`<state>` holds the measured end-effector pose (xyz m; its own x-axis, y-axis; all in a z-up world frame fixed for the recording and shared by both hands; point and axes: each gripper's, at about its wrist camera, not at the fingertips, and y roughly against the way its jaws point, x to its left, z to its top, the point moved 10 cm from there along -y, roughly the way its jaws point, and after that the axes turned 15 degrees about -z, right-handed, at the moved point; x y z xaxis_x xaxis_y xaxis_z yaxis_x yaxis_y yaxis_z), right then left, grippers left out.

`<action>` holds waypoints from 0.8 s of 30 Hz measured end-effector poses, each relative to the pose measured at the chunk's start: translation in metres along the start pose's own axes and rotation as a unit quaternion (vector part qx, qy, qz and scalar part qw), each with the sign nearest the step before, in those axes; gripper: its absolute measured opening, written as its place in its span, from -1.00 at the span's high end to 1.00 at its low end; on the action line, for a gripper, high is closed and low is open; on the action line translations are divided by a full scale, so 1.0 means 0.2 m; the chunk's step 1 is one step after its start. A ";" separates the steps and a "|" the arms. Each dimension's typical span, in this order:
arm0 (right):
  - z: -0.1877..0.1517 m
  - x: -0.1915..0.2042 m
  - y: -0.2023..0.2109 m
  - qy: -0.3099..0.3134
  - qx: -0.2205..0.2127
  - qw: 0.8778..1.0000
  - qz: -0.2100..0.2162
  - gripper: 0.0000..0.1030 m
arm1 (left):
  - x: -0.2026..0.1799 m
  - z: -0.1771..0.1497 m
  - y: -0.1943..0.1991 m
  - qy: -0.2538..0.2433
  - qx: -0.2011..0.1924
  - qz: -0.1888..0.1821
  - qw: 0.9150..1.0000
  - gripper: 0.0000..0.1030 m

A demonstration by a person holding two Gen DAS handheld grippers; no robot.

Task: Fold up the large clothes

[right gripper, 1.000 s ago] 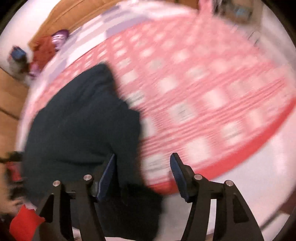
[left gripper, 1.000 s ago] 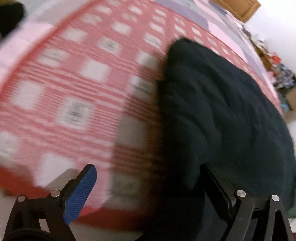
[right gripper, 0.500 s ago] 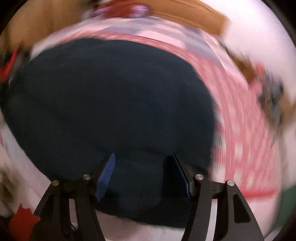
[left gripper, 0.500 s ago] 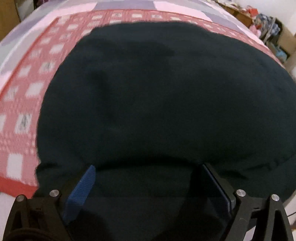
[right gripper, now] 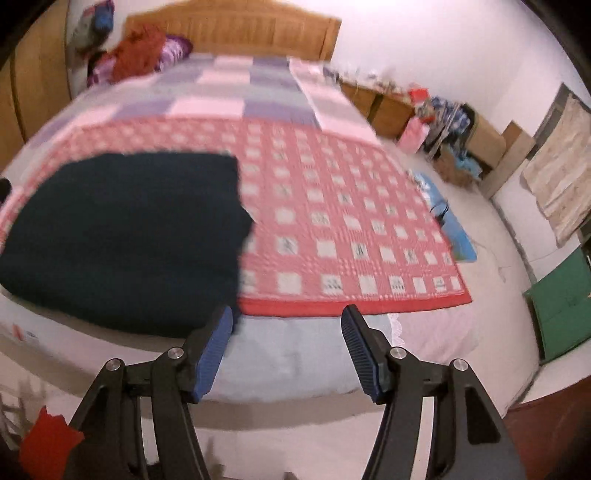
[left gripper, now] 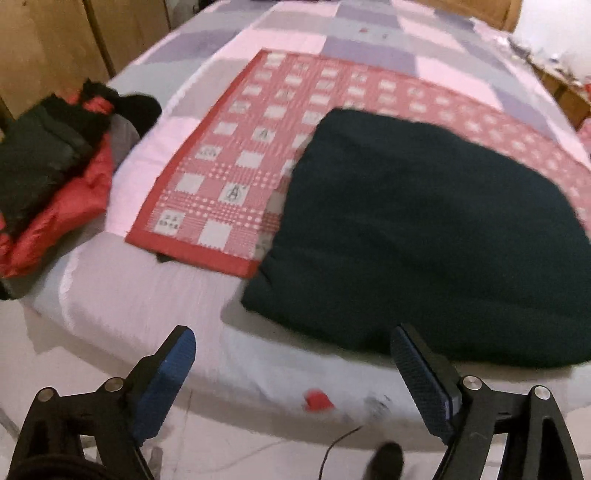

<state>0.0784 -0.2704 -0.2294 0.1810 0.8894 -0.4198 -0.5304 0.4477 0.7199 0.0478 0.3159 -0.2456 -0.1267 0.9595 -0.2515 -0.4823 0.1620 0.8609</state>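
Observation:
A dark, folded garment (left gripper: 424, 229) lies flat on the red checked blanket (left gripper: 258, 158) at the near edge of the bed. In the left wrist view it fills the right side. My left gripper (left gripper: 291, 336) hangs above the bed's edge, short of the garment; its jaws are closing with nothing between them. In the right wrist view the garment (right gripper: 122, 236) lies at the left on the blanket (right gripper: 351, 221). My right gripper (right gripper: 287, 314) stands open and empty over the bed's edge, just right of the garment's corner.
A pile of red and black clothes (left gripper: 48, 166) sits at the bed's left corner. The wooden headboard (right gripper: 229, 29) is far back, with bundled cloth (right gripper: 140, 51) beside it. Floor clutter (right gripper: 443, 114), a blue mat (right gripper: 454, 229) and a green object (right gripper: 561, 314) lie right of the bed.
Both grippers have pulled back and up from the garment. Half a second ago their jaws stood around its near edge; now they are off it and empty.

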 end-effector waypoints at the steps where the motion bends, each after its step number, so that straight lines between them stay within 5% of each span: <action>1: 0.02 0.03 0.12 -0.008 -0.011 1.000 0.001 -0.33 | -0.07 -0.03 0.08 -0.006 -0.004 -0.009 1.000 -0.75; 9: -0.12 0.45 0.84 -0.009 0.041 0.993 0.108 -0.35 | -0.50 -0.24 0.54 -0.064 0.003 -0.046 0.997 -0.76; 16: -0.15 0.61 1.34 0.009 0.029 0.992 0.122 -0.35 | -0.65 -0.33 0.85 -0.071 -0.014 -0.035 0.997 -0.85; 24: -0.27 0.65 1.57 0.001 0.054 0.989 0.134 -0.35 | -0.76 -0.49 0.98 -0.078 0.014 -0.023 0.997 -0.86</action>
<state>-0.1099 -0.0194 -0.0876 0.0440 0.9774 -0.2068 -0.4668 0.2032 0.8607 -0.1114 0.1798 -0.0826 0.0320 0.9746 -0.2217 -0.4591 0.2114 0.8629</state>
